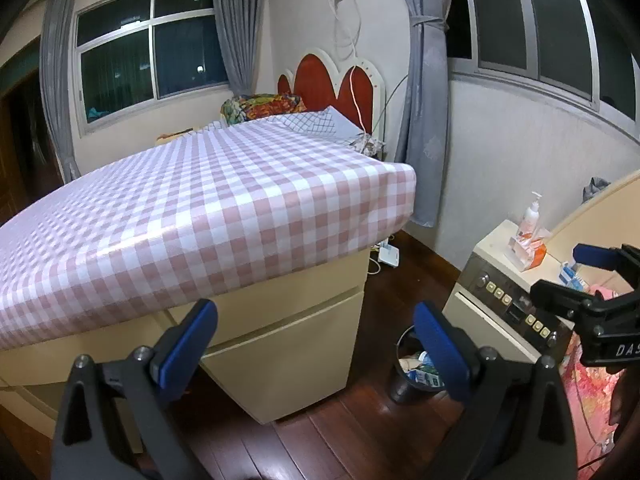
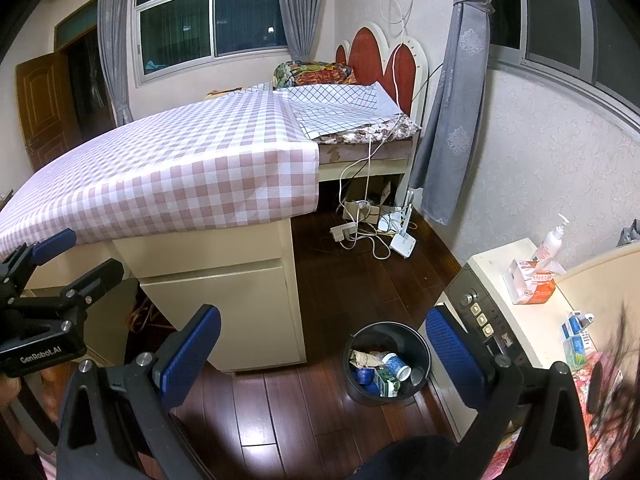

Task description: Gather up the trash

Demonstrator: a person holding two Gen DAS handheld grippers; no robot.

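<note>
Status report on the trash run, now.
Left gripper open, empty. Right gripper open, empty. Round black trash bin on wood floor, already holds cartons and a cup. No loose trash seen; path to bin clear.

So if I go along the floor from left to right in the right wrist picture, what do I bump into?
Cream wooden cabinet under the checked bed → round black trash bin full of cartons and cups → cream side cabinet with the grey button panel.

Even indoor light, windows [image 1: 152, 40] dark; glare on the checked cloth [image 1: 192, 208] (fisheye bends edges), blur lower right.
</note>
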